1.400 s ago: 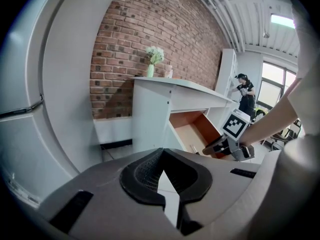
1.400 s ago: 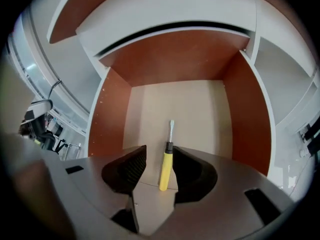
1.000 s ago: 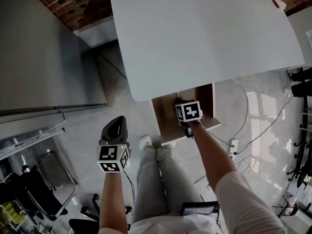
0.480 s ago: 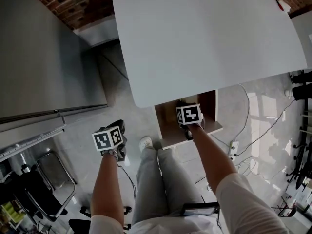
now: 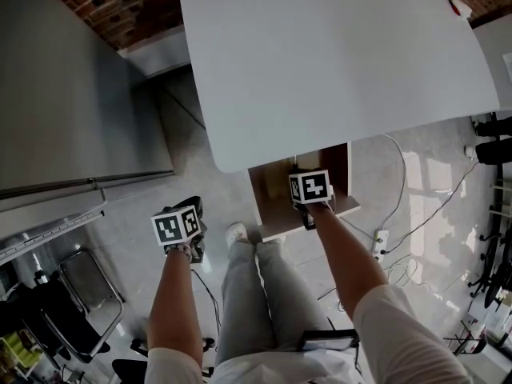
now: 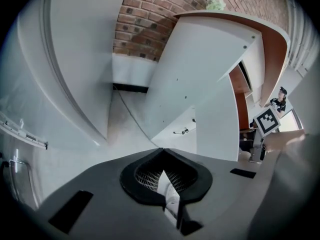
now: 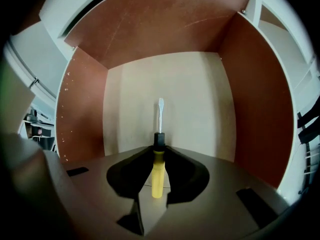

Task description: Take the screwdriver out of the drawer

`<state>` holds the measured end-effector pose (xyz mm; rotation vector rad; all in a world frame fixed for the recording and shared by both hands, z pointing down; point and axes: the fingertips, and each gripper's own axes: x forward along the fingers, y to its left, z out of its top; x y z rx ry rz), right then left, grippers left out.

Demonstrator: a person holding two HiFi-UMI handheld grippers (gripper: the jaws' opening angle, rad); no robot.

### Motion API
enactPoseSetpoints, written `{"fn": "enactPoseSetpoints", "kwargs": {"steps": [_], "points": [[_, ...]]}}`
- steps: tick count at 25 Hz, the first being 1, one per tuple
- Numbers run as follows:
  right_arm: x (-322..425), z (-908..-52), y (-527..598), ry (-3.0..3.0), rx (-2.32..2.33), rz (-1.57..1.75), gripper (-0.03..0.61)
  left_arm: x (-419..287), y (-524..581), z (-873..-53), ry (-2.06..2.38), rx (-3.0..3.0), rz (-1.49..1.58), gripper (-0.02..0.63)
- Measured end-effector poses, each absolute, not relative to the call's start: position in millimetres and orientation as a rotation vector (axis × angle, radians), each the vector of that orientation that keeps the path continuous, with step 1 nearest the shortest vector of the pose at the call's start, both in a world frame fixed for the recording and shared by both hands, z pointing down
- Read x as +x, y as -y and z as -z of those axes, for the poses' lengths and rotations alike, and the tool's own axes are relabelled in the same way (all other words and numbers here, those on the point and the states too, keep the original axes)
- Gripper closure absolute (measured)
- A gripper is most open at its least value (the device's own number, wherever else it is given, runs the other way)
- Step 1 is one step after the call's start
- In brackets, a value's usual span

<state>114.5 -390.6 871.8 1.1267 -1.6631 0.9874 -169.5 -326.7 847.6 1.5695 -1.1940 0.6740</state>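
A screwdriver [image 7: 158, 164] with a yellow handle, black collar and flat steel blade lies on the pale floor of the open wooden drawer [image 7: 195, 94], blade pointing to the drawer's back. My right gripper [image 7: 158, 145] reaches steeply down into it. Its jaws are closing, and their tips touch both sides of the handle by the collar. In the head view the drawer [image 5: 268, 202] sticks out from under the white desk [image 5: 336, 54]; the right gripper [image 5: 301, 172] sits inside it, hiding the screwdriver. My left gripper [image 5: 194, 209] hangs low over the floor to the left, shut and holding nothing [image 6: 161, 154].
The person's legs [image 5: 256, 294] and a white shoe [image 5: 237, 233] are between the two arms. A power strip [image 5: 382, 242] with cables lies on the floor at the right. A grey cabinet [image 5: 72, 78] and a black chair [image 5: 72, 302] stand at the left.
My left gripper has dropped toward the floor and rolled, its marker cube now lower and turned. The right gripper has stayed in the drawer.
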Motion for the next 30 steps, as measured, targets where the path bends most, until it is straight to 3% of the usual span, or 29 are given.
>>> {"fn": "enactPoseSetpoints", "kwargs": {"steps": [13,30], "points": [[109,-790,370,1.772,1.063,-0.998,0.502,-161,310,-790,1.206,1.601,-0.687,0.609],[104,-614,363,2.022,1.077,-0.889,0.502,-149,335,-617,1.363,1.912,-0.501,0.609]]}}
